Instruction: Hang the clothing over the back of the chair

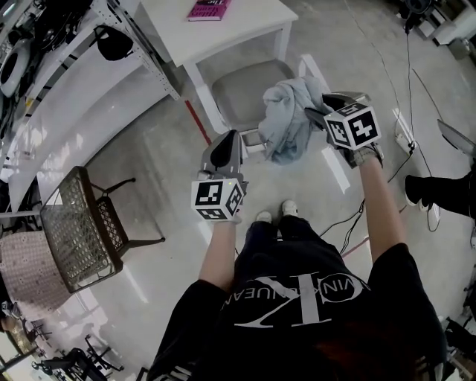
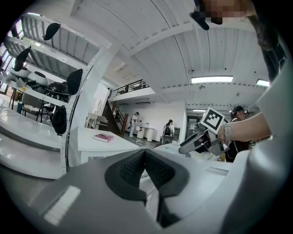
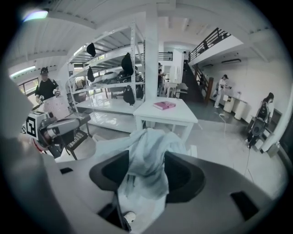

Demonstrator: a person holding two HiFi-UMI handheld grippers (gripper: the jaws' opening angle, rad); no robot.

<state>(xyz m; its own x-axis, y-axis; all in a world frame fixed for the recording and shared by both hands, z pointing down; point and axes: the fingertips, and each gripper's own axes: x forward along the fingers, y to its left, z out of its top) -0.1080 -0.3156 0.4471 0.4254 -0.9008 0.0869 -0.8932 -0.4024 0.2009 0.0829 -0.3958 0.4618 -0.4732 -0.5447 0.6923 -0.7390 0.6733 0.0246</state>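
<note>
A pale blue-grey garment (image 1: 286, 123) hangs in a bunch over the back of a chair with a grey seat (image 1: 239, 93) and a white frame. My right gripper (image 1: 317, 110) sits just right of the garment, angled down, its jaws wide apart. In the right gripper view the garment (image 3: 149, 155) hangs between the pads of the right gripper (image 3: 149, 176), and the pads do not press it. My left gripper (image 1: 225, 145) hovers left of the chair back, held level, shut and empty. In the left gripper view the left gripper (image 2: 145, 157) has its pads meeting.
A white table (image 1: 223, 33) with a pink book (image 1: 208, 9) stands behind the chair. A white shelving rack (image 1: 74, 67) runs along the left. A wicker chair (image 1: 82, 231) is at the near left. Cables (image 1: 409, 89) and another person's feet (image 1: 435, 195) lie at right.
</note>
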